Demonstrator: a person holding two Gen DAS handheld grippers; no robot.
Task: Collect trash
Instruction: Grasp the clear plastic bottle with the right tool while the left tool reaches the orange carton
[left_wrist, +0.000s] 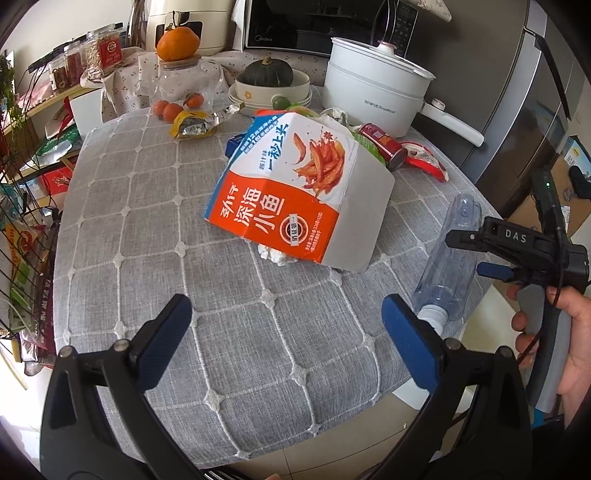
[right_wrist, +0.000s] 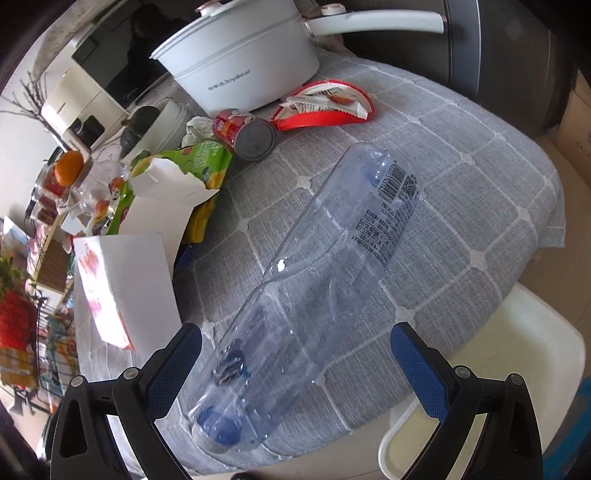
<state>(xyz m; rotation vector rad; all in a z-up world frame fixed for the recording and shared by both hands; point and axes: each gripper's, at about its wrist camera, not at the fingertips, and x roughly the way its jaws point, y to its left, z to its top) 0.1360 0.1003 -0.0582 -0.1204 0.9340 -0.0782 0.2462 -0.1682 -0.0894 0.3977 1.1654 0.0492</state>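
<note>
An empty clear plastic bottle (right_wrist: 325, 266) lies on its side near the table's right edge, neck toward me; the left wrist view shows this bottle (left_wrist: 448, 266) too. My right gripper (right_wrist: 295, 363) is open, its blue pads on either side of the bottle's neck end, not touching. My left gripper (left_wrist: 286, 339) hangs open over bare cloth. A torn orange and white snack box (left_wrist: 299, 192) lies mid-table on a crumpled tissue (left_wrist: 275, 254). A red can (right_wrist: 242, 134) lies on its side beside a red wrapper (right_wrist: 325, 105). A foil wrapper (left_wrist: 195, 123) lies at the far left.
A white electric pot (left_wrist: 376, 92) stands at the back right, its handle (right_wrist: 376, 20) sticking out. Bowls with a squash (left_wrist: 267, 81), oranges and a glass jar (left_wrist: 184, 81) fill the back. A white chair (right_wrist: 517, 354) stands by the table's right edge. A cluttered rack (left_wrist: 26, 221) is at left.
</note>
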